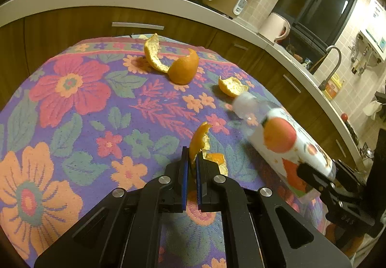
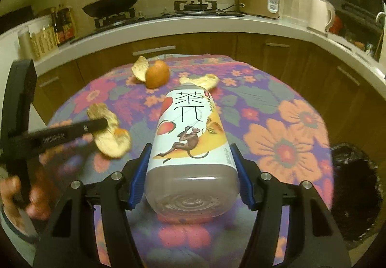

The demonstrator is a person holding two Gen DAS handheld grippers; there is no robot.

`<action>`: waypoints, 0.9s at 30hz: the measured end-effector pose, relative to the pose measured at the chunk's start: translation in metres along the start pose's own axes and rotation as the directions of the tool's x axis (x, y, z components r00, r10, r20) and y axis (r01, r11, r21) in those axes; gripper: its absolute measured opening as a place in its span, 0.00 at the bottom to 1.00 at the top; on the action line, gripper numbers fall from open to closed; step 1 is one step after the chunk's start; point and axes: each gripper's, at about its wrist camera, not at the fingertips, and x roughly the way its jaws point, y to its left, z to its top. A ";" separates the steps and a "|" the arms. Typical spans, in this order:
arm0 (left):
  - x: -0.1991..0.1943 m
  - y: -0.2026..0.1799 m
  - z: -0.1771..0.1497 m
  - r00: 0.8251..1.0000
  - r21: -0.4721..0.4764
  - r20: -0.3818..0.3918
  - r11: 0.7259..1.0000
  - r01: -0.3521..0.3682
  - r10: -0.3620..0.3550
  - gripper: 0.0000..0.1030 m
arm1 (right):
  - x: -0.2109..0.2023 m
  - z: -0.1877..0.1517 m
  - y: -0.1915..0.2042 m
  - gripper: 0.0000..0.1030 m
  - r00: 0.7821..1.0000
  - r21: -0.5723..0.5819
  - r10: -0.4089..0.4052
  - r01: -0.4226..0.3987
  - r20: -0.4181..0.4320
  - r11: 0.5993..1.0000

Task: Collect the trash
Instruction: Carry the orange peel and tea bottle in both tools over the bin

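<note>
Your right gripper (image 2: 190, 176) clamps the bottle (image 2: 190, 137), long axis pointing away from you; the bin (image 2: 354, 193) lies low to its right (nearest that hand). Your left gripper (image 1: 190, 166) pinches a peel (image 1: 200, 140) above the table (image 1: 72, 103).

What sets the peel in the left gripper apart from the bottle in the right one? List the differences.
1. The orange peel is a thin, curled scrap; the tea bottle is a bulky labelled container.
2. The left gripper is pinched nearly shut on the peel; the right gripper stands wide around the bottle.
3. The peel sticks upward; the bottle points forward, base toward the camera.

Both are trash held above the floral cloth.
</note>
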 end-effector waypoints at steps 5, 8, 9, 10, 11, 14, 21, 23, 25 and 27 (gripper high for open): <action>0.000 -0.001 0.001 1.000 0.011 0.004 1.000 -0.004 0.004 0.03 | 0.008 -0.007 -0.006 0.65 0.999 0.020 0.005 -0.004 -0.049 1.000; 0.000 -0.001 0.000 1.000 0.008 0.004 1.000 0.000 0.000 0.03 | 0.011 -0.003 -0.008 0.81 0.998 0.041 0.004 -0.001 -0.064 0.999; 0.000 0.000 0.000 1.000 0.008 0.003 1.000 0.003 -0.003 0.03 | 0.011 0.001 -0.009 0.82 0.997 0.044 0.021 -0.018 -0.071 0.999; 0.000 0.000 0.001 1.000 0.008 0.003 1.000 0.006 -0.006 0.03 | 0.012 0.005 -0.008 0.82 0.997 0.041 0.028 -0.025 -0.077 0.999; 0.000 0.000 0.001 1.000 0.010 0.003 1.000 0.008 -0.008 0.03 | 0.013 0.009 -0.008 0.82 0.996 0.039 0.024 -0.021 -0.081 0.999; -0.001 -0.001 0.000 1.000 0.017 0.010 1.000 0.016 -0.016 0.03 | 0.021 0.022 -0.006 0.82 0.993 0.028 0.003 0.000 -0.118 1.000; -0.013 0.001 0.000 0.996 0.010 0.052 0.997 0.077 -0.077 0.03 | 0.041 0.030 0.001 0.82 0.976 -0.021 -0.022 0.018 -0.217 1.000; -0.017 -0.001 -0.002 0.993 0.010 0.061 0.995 0.096 -0.096 0.03 | 0.047 0.030 0.003 0.82 0.970 -0.037 -0.039 0.031 -0.241 0.999; -0.021 -0.006 -0.003 0.993 0.023 0.068 0.995 0.095 -0.097 0.03 | 0.051 0.029 0.005 0.78 0.966 -0.051 -0.043 0.030 -0.257 0.998; -0.024 -0.012 -0.003 0.992 0.038 0.071 0.994 0.100 -0.102 0.03 | 0.053 0.028 0.006 0.63 0.961 -0.063 -0.058 0.042 -0.269 0.997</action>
